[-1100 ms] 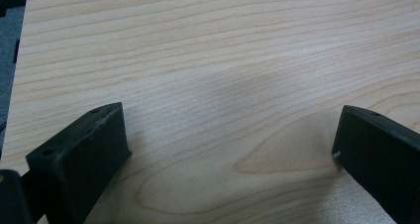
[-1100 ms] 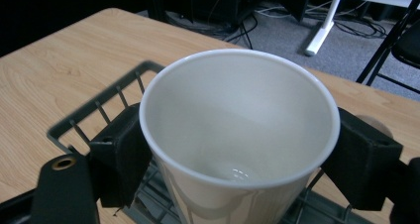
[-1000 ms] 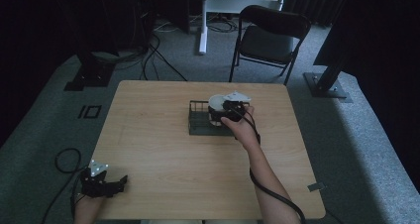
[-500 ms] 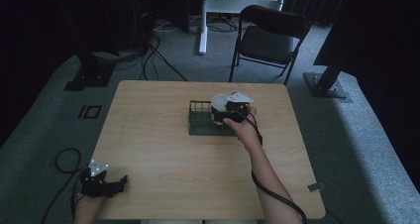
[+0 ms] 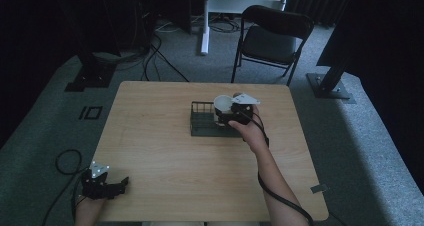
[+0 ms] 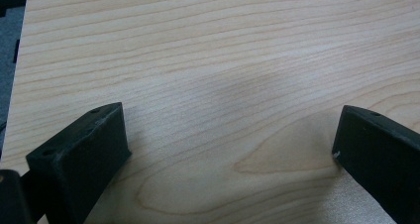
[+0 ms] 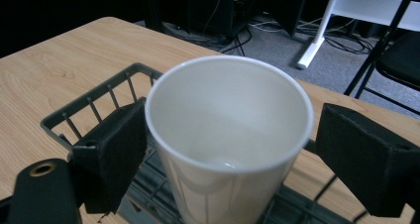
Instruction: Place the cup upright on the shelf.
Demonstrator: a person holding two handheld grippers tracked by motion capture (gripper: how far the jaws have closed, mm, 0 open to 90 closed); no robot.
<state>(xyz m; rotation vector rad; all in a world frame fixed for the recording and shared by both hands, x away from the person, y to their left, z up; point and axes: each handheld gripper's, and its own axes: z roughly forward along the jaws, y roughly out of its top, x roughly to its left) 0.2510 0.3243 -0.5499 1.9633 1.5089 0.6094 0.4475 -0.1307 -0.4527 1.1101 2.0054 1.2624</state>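
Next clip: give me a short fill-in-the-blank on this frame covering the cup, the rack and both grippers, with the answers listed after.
1. The white cup stands between the jaws of the ____ gripper.
2. The cup stands in a dark wire ____ on the wooden table.
3. The left gripper has its jaws ____, with only bare wood between them.
4. Beyond the far edge of the table stands a black folding ____.

Answers: right; rack; open; chair

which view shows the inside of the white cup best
The right gripper view: the white cup sits close between the right tool's jaws, its open mouth and empty interior plain. The high view shows it small and far, over the wire rack. The left gripper view looks at bare table.
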